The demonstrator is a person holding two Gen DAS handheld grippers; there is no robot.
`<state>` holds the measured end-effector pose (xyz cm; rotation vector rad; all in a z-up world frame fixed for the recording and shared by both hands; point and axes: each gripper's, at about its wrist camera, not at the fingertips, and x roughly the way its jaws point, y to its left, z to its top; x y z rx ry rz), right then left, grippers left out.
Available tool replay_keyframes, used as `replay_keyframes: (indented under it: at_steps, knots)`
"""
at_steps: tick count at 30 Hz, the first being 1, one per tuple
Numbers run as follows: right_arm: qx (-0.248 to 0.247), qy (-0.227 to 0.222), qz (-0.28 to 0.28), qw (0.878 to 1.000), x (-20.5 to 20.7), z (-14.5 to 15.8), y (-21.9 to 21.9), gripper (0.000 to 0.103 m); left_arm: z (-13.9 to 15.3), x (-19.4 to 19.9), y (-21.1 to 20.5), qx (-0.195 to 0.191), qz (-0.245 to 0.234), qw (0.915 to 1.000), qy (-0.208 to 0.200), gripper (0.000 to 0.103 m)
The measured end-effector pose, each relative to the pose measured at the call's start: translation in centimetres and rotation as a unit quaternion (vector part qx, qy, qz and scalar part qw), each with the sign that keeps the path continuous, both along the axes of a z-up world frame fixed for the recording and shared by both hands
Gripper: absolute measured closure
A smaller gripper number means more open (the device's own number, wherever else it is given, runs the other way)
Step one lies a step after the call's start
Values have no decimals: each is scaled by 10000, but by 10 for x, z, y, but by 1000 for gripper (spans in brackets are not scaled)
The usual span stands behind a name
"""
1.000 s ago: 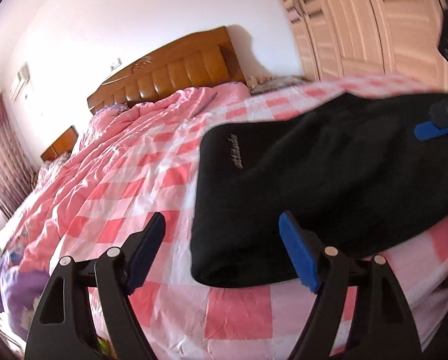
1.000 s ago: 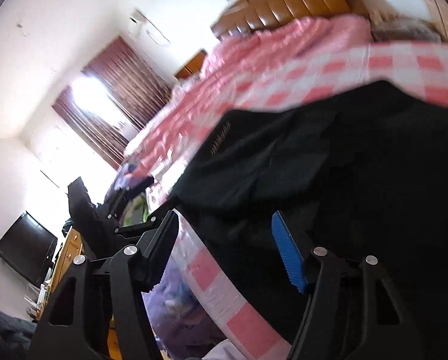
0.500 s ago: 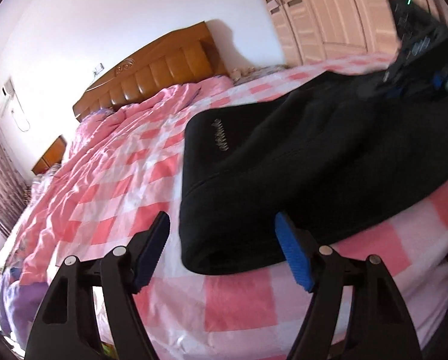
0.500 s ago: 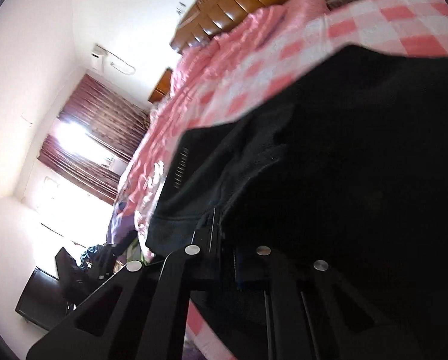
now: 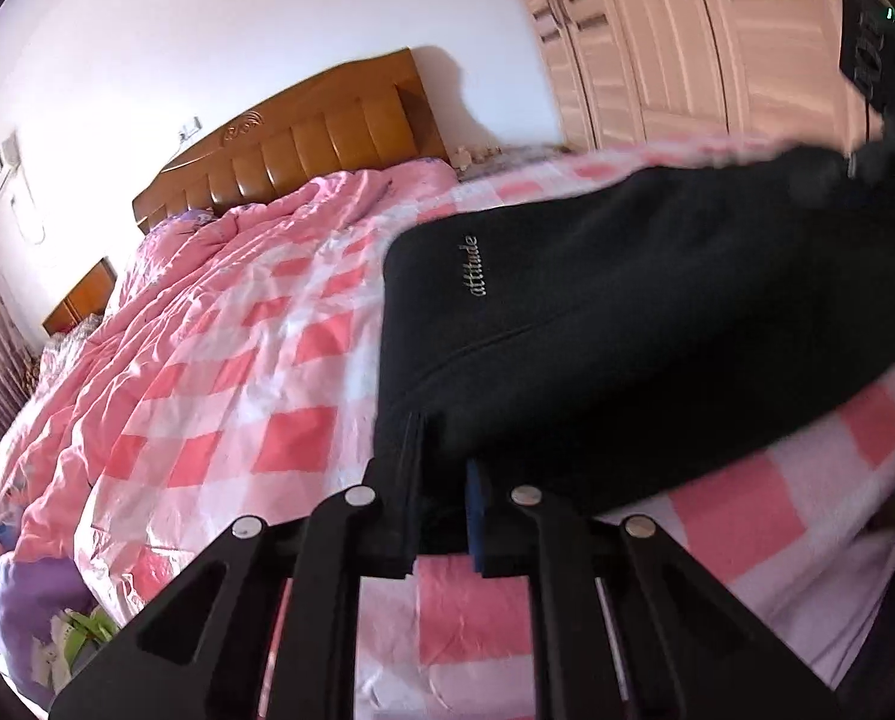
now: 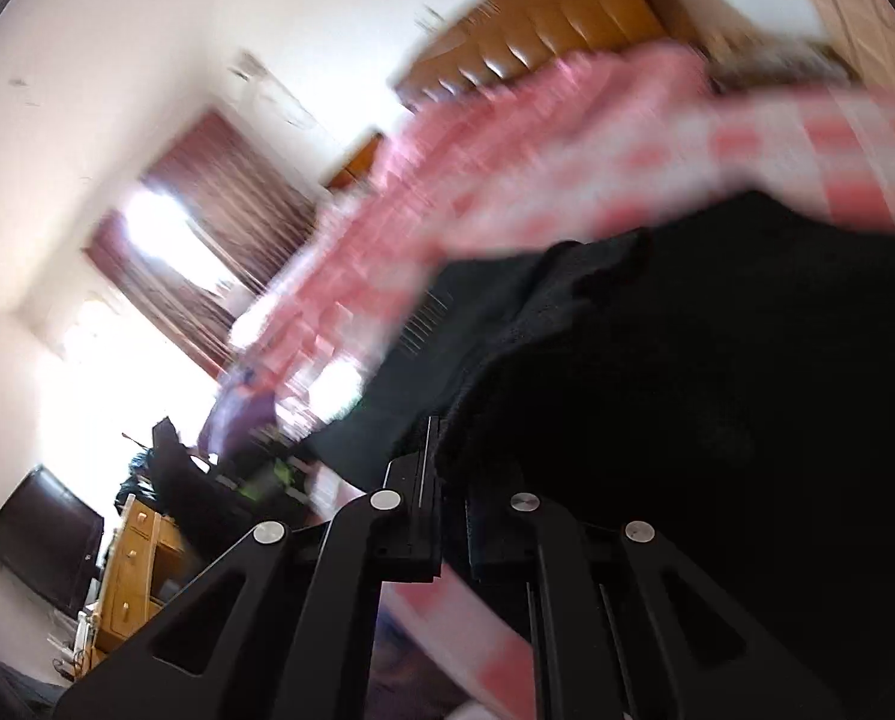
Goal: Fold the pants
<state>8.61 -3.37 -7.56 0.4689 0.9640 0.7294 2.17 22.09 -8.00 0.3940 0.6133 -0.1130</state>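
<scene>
Black pants (image 5: 627,324) with a small silver "attitude" logo lie folded on the pink checked bedspread (image 5: 237,372). My left gripper (image 5: 441,480) is shut on the near corner of the pants. My right gripper (image 6: 450,480) is shut on the pants (image 6: 687,408) at another edge and lifts the black cloth; this view is blurred by motion. The right gripper's body shows at the far right of the left wrist view (image 5: 885,108), above the pants.
A wooden headboard (image 5: 303,144) and nightstand (image 5: 81,294) stand at the far end of the bed. Cream wardrobe doors (image 5: 687,42) are on the right. Dark red curtains (image 6: 219,240), a TV (image 6: 39,540) and a wooden drawer unit (image 6: 135,564) lie beyond the bed's left side.
Both grippers were open a second ago. The right one shut on the pants first, then the left one moved in and shut on the near corner. The right gripper is now moving fast.
</scene>
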Motion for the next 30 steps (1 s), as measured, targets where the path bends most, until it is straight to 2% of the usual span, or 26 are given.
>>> replay_keyframes:
  at_steps: [2, 3, 6, 8, 9, 10, 11, 12, 13, 14, 15, 16, 17, 18, 20, 22, 26, 30]
  knots:
    - [108, 205, -19, 9997, 0, -16, -2, 94, -9, -2, -11, 407, 24, 9992, -29, 90]
    - [103, 162, -18, 9998, -3, -13, -3, 94, -10, -2, -14, 512, 33, 9987, -36, 90]
    - [81, -196, 24, 9998, -3, 8, 0, 94, -6, -3, -12, 467, 55, 9989, -5, 89]
    - [-27, -226, 25, 9997, -5, 11, 1, 94, -6, -4, -12, 472, 59, 9989, 24, 86]
    - [-74, -157, 4, 9998, -5, 6, 1, 94, -7, -5, -13, 486, 37, 9988, 52, 81]
    - [-133, 0, 0, 9999, 0, -6, 0, 92, -8, -7, -15, 534, 53, 9985, 66, 59]
    - [-141, 112, 39, 9998, 1, -13, -1, 89, -7, -8, -15, 537, 78, 9985, 55, 43]
    - [-133, 176, 68, 9997, 1, -16, -2, 84, -6, -12, -15, 500, 90, 9987, -4, 15]
    - [-136, 160, 121, 9997, -1, -13, -5, 74, -2, -19, -15, 363, 58, 9993, -107, 11]
    - [-172, 106, 188, 9996, -6, -8, -10, 63, 2, -24, -13, 219, 49, 9996, -140, 11]
    - [-174, 29, 235, 9996, -9, -3, -12, 32, 5, -29, -10, 26, 59, 9999, -143, 10]
    - [-190, -171, 148, 9996, -16, 6, -20, 14, 10, -35, -4, -289, 109, 9994, -164, 7]
    - [-257, -357, -41, 9990, -20, 12, -28, 9, 13, -39, 4, -618, 210, 9977, -185, 5]
    - [-316, -398, -143, 9986, -20, 15, -35, 9, 14, -41, 11, -912, 324, 9952, -164, 2]
    - [-296, -193, -241, 9991, -13, 10, -44, 9, 13, -42, 23, -1357, 477, 9896, -82, 2]
    - [-213, 66, -329, 9992, -3, 1, -49, 9, 5, -43, 30, -1609, 700, 9845, -18, 2]
    - [-314, 240, 121, 9991, 16, -9, -22, 16, -6, -36, 31, -1497, 1136, 9822, 22, 2]
    - [-435, 299, 428, 9977, 31, -8, 8, 18, -6, -26, 26, -1446, 1177, 9824, -71, 2]
